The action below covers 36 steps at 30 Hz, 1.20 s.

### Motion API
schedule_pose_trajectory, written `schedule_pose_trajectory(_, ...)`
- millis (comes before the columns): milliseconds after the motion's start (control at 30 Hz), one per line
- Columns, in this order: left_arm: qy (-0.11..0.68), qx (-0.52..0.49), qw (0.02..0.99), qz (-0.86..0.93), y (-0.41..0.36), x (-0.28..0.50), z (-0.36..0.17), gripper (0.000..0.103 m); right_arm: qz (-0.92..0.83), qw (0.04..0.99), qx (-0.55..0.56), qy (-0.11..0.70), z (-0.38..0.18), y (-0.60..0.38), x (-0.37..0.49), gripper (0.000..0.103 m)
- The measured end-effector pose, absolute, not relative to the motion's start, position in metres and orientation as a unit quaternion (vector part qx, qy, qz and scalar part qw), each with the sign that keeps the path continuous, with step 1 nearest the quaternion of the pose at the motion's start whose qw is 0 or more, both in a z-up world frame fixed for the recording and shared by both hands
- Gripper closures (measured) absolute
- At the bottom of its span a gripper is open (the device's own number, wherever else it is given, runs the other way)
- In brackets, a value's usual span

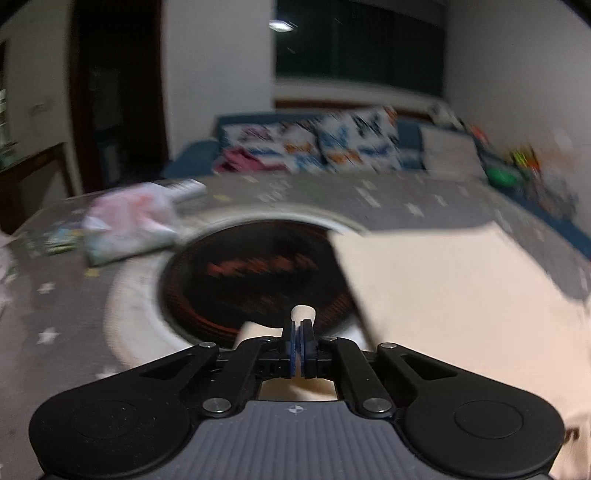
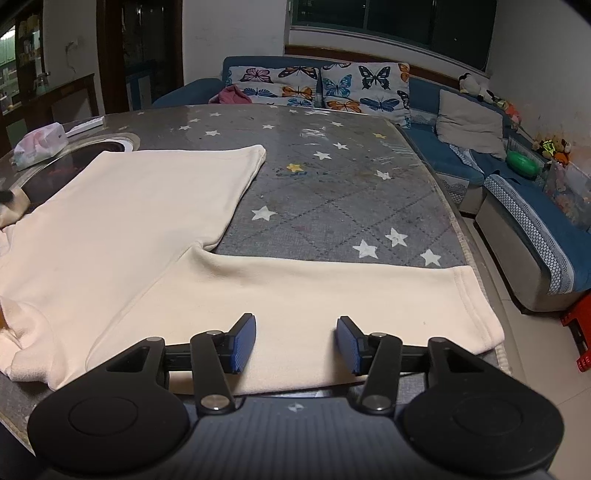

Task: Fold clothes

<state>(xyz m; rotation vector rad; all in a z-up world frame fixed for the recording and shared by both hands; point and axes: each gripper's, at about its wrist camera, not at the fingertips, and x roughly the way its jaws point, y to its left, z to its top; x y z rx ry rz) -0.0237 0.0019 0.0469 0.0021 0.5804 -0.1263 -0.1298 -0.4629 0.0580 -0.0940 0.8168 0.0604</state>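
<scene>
garment spread on table, tissue pack far left, sofa behind table

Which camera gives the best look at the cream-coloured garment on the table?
The right wrist view: the cream fleece garment lies sharp and spread flat on the grey star-patterned table, below the open right claw. The left wrist view is blurred, showing only one part and a bit pinched in the shut left claw.

Room lit dim, artificial light; ceiling lamp reflected in dark window. White walls. Blue corner sofa under window, two butterfly cushions, one plain cushion, soft toys along the ledge. Dark wooden doorway at left. Pale tiled floor, red stool.
</scene>
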Motion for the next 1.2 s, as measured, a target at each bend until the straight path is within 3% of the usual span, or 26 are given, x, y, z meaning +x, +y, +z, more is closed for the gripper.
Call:
schedule_pose_trajectory(200, 0.255, -0.052, 0.965, 0.011, 0.057, -0.055, 0.062, 0.101, 0.026, 0.916, -0.052, 0.396, 0.058, -0.461, -0.129, 0.054)
schedule_pose_trajectory(467, 0.277, -0.069, 0.955, 0.080, 0.095, -0.092, 0.040, 0.101, 0.026, 0.916, -0.059, 0.397, 0.058, -0.460, -0.128, 0.053)
schedule_pose_trajectory(867, 0.296, -0.045, 0.951, 0.082, 0.093, -0.088, 0.036, 0.094, 0.024, 0.914, -0.067, 0.398, 0.059, -0.457, -0.127, 0.052)
schedule_pose_trajectory(1200, 0.317, -0.004, 0.948, 0.022, 0.062, -0.046, 0.022, 0.095, 0.020, 0.914, -0.066, 0.399, 0.059, -0.457, -0.127, 0.049)
